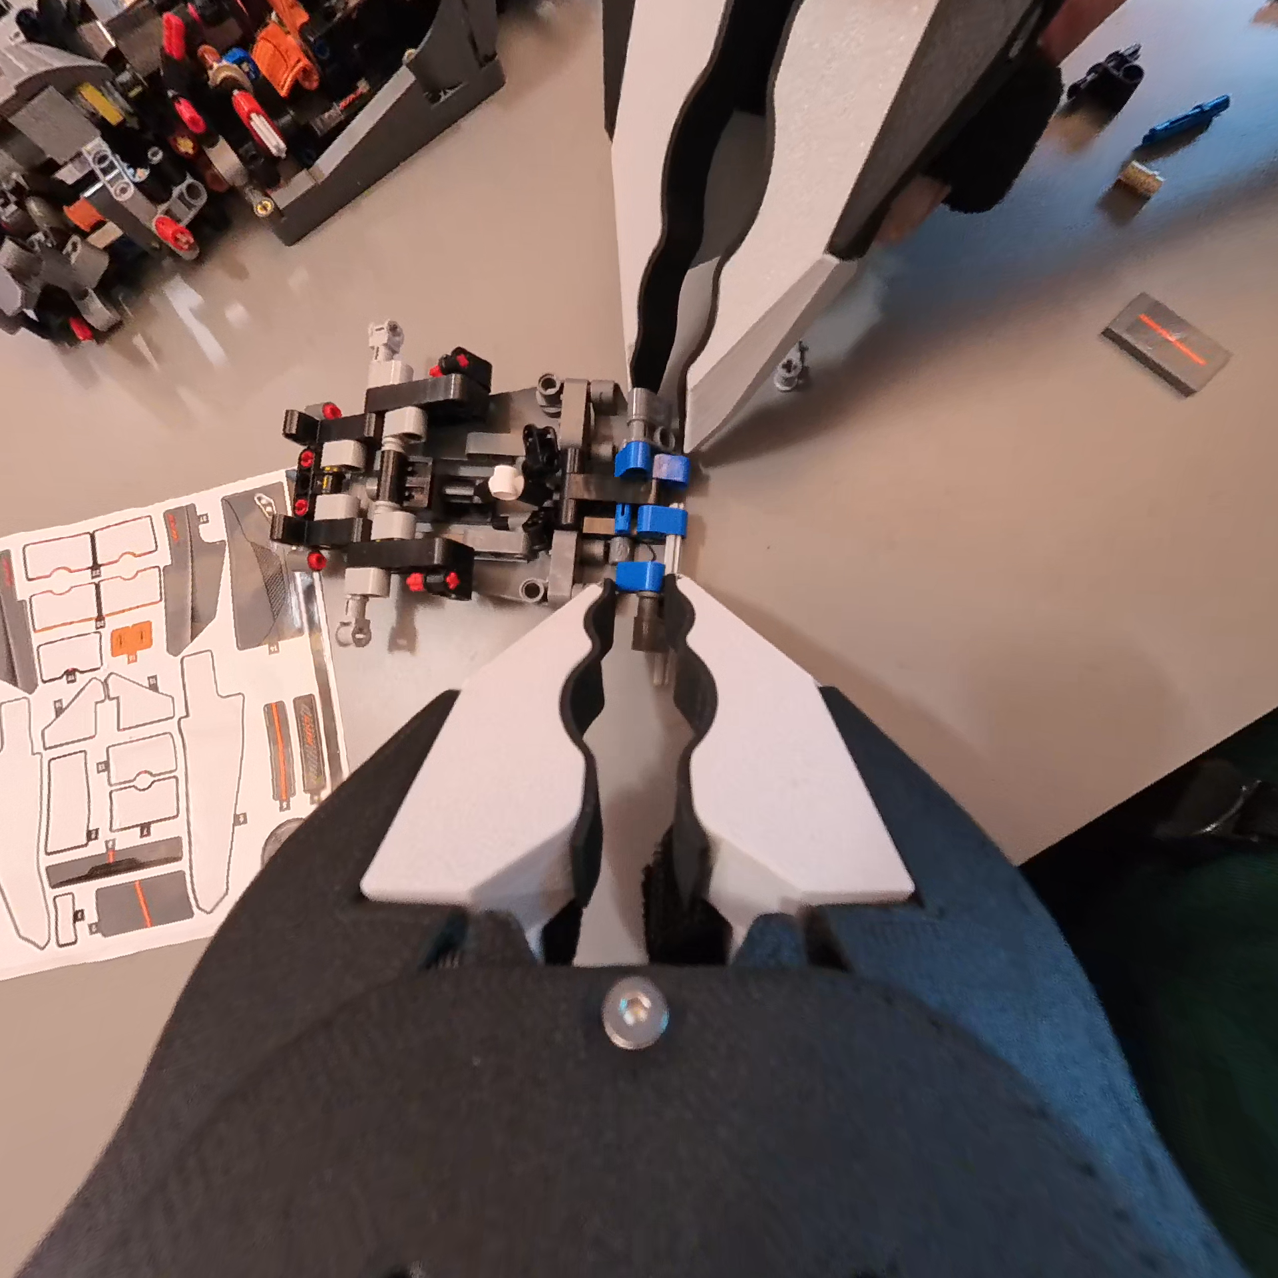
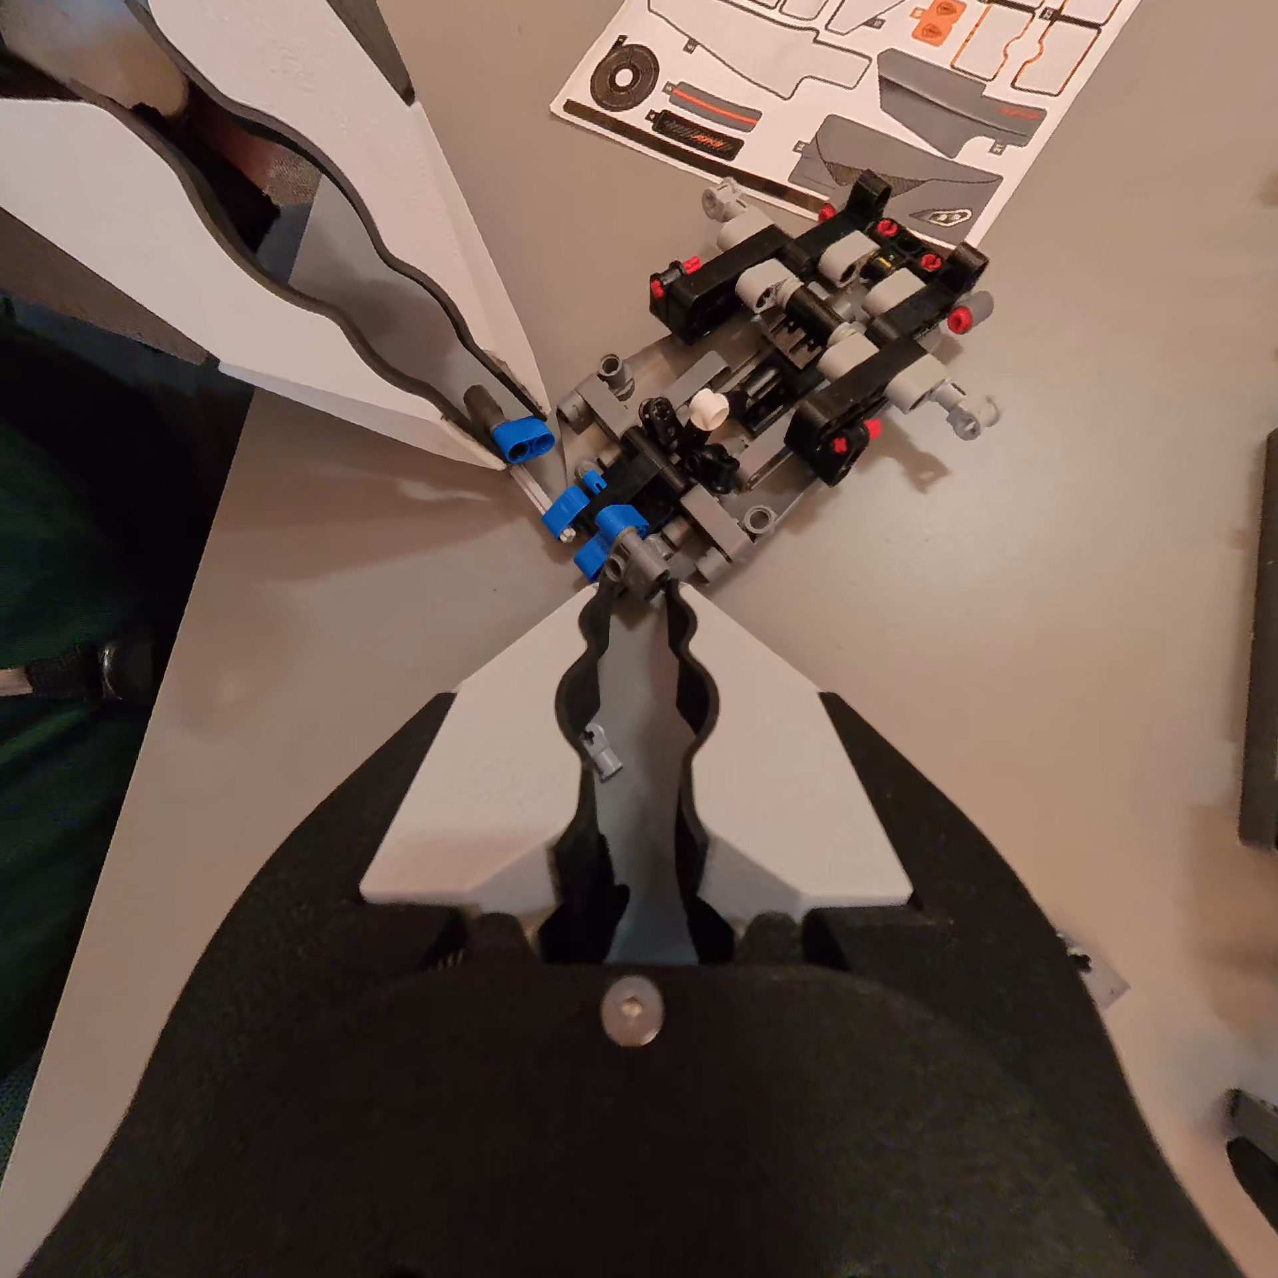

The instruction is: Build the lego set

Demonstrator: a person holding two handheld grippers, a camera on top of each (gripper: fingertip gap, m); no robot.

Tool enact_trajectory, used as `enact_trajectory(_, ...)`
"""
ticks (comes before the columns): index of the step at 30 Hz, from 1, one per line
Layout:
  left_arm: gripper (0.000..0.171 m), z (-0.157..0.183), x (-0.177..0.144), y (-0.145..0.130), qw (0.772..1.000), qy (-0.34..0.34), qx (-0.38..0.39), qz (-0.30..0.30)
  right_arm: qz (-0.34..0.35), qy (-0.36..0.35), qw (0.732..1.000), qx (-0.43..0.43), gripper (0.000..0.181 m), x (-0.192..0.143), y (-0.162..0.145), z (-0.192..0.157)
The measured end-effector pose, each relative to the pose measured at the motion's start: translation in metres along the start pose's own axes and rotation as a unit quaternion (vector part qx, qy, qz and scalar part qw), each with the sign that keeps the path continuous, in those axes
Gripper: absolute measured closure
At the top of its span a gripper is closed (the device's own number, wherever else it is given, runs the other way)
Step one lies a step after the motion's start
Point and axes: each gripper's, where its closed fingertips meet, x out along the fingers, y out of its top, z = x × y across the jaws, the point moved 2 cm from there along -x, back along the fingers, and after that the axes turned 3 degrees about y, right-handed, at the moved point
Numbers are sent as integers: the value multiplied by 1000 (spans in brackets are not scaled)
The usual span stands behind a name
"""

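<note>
A black and grey Technic assembly (image 1: 429, 484) (image 2: 795, 359) lies flat on the grey table. Several blue connectors (image 1: 653, 522) (image 2: 563, 512) sit along an axle at its near end. My left gripper (image 1: 640, 602) (image 2: 515, 432) is shut on a dark pin carrying a blue connector (image 1: 640, 577) (image 2: 522, 439) at one end of that row. My right gripper (image 2: 633, 595) (image 1: 657, 394) comes from the opposite side. It is shut on a grey connector (image 2: 636, 560) (image 1: 646, 404) at the other end of the row. The two grippers face each other across the assembly's end.
A sticker sheet (image 1: 138, 691) (image 2: 864, 90) lies beside the assembly. Bins of loose parts (image 1: 173, 124) stand at the back left. A grey tile with an orange line (image 1: 1165, 342), a blue pin (image 1: 1182, 121), a tan piece (image 1: 1137, 181) and a small grey pin (image 1: 792, 366) (image 2: 603, 750) lie nearby. There is about 5 cm between the tips of the two grippers. My right tips are roughly 15 cm from the tan piece (image 1: 1137, 181).
</note>
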Motion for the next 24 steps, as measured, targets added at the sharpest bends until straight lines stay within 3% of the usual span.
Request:
enact_trajectory(18,160,0,-1,-1,1000,2,8,2,-3,-3,1000,-2,163,0,-2,2)
enact_trajectory(24,154,0,-3,-2,1000,5,4,11,-2,-22,1000,-7,158,-27,-1,8)
